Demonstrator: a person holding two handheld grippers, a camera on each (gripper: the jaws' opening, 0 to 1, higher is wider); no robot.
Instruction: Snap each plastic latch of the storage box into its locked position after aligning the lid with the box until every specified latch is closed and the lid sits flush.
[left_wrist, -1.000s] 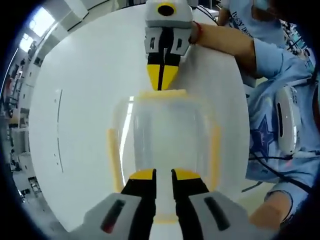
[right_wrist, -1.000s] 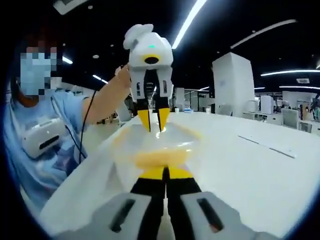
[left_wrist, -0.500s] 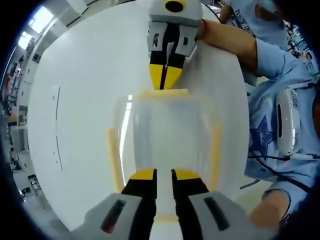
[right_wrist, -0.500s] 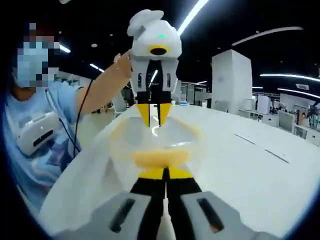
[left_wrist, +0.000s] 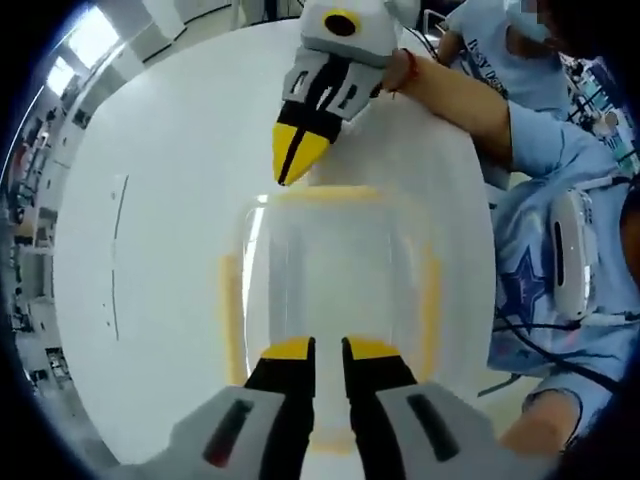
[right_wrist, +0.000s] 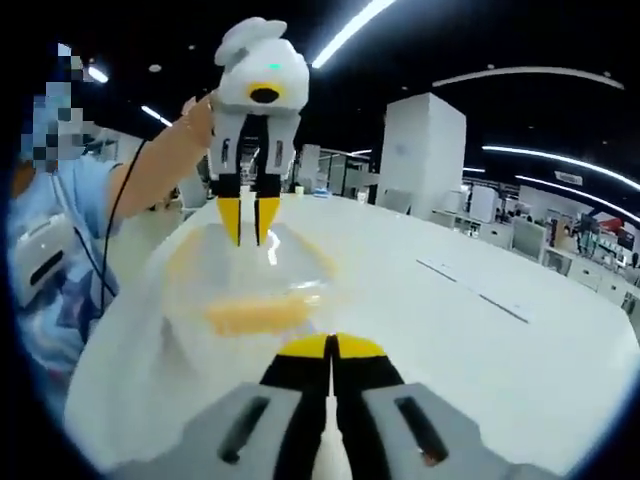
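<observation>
Right claw (right_wrist: 330, 350) pressed together beside storage box (left_wrist: 330, 270); left claw (left_wrist: 328, 350) slightly apart.

The left gripper (left_wrist: 317, 350) is pointing forward with its jaws slightly parted. The right gripper (left_wrist: 290, 165) is tilting at the far side, jaws pressed together, with a bare forearm (left_wrist: 460, 95) reaching behind it.

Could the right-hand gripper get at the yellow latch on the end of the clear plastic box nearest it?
Probably yes. The right gripper, jaws shut, hangs just off the clear plastic box, beside its yellow end latch, with bare white table between them.
</observation>
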